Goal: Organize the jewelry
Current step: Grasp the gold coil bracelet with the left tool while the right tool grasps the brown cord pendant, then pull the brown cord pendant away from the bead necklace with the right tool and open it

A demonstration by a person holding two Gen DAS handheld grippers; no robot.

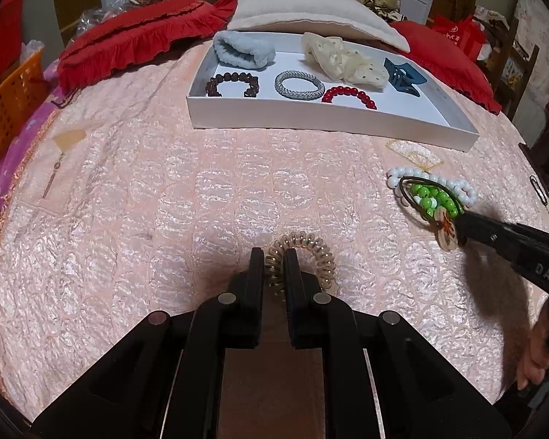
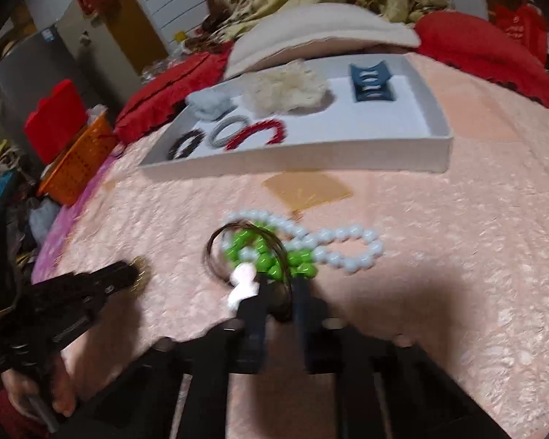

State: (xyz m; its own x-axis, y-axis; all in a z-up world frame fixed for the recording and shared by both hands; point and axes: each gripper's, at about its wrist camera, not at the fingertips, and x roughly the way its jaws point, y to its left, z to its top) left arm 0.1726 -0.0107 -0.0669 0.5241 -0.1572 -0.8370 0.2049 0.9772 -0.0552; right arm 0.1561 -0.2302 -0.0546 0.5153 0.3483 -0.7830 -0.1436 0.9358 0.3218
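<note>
My left gripper (image 1: 274,256) is shut on a clear spiral hair tie (image 1: 307,252) on the pink bedspread. My right gripper (image 2: 279,289) is shut on a dark elastic hair band (image 2: 216,245) with a pale charm (image 1: 447,232), held over a green bead bracelet (image 2: 271,256) and a white bead bracelet (image 2: 333,245). The white tray (image 1: 311,115) further back holds a brown bead bracelet (image 1: 234,84), a grey band (image 1: 299,85), a red bead bracelet (image 1: 349,96), a blue fluffy scrunchie (image 1: 243,49), a cream scrunchie (image 1: 342,58) and a blue claw clip (image 1: 402,75).
A tan patch (image 2: 307,186) lies on the bedspread in front of the tray. Red pillows (image 1: 135,44) and a cream pillow (image 1: 311,11) lie behind the tray. An orange basket (image 1: 7,109) stands at the left edge of the bed.
</note>
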